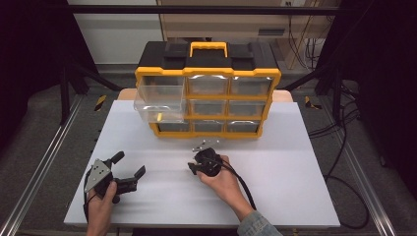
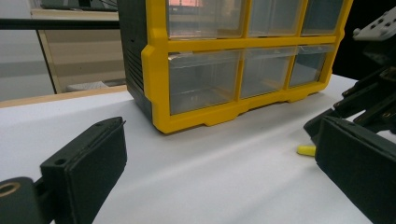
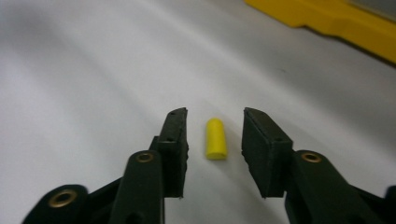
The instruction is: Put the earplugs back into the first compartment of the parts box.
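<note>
Our right gripper (image 3: 215, 135) straddles a yellow foam earplug (image 3: 216, 139) on the white worktop (image 3: 93, 70), fingers (image 3: 175, 140) released; we should centre it before squeezing gently.

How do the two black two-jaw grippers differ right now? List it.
The left gripper has its jaws spread wide with nothing between them; the right gripper has its jaws narrower, flanking the small yellow cylinder without touching. The left sits far from the yellow-and-black drawer cabinet; the right sits close. Both hover low over the white tabletop.
</note>
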Available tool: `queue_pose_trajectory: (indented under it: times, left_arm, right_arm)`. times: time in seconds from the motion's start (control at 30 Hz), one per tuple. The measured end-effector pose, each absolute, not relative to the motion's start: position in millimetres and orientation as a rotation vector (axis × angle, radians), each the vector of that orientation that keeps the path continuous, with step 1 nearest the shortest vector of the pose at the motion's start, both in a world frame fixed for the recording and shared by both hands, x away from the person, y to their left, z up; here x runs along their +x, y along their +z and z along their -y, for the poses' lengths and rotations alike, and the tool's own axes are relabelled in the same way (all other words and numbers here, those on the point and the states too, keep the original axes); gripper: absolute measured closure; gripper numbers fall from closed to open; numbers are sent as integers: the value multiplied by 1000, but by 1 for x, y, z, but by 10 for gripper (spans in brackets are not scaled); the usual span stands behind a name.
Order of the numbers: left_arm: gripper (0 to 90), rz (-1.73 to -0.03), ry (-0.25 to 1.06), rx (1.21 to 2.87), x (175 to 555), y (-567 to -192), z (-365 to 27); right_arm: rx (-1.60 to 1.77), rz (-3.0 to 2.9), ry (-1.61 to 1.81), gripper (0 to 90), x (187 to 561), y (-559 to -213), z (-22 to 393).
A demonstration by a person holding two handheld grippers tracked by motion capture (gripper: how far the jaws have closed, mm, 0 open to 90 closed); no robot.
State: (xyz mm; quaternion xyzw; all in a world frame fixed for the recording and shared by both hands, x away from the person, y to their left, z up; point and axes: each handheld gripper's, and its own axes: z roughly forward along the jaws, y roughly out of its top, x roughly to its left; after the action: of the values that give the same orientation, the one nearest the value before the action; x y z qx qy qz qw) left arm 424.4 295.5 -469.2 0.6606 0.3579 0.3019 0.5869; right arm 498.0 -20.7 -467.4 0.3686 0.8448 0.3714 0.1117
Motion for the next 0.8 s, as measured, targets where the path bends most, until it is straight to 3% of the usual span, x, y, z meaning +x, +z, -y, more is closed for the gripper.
queue_pose_trajectory:
  times: [0.33, 0.53, 0.8]
  left_arm:
    - [18, -831, 704, 1543, 425, -469, -295]
    - [18, -831, 709, 1552, 425, -469, -295]
    - [18, -832, 704, 1544, 425, -469, -296]
  right_arm:
    - [1057, -2501, 1029, 804, 501, -474, 16]
    - [1032, -2470, 1131, 813, 498, -462, 26]
    - [1028, -2301, 1333, 815, 493, -418, 55]
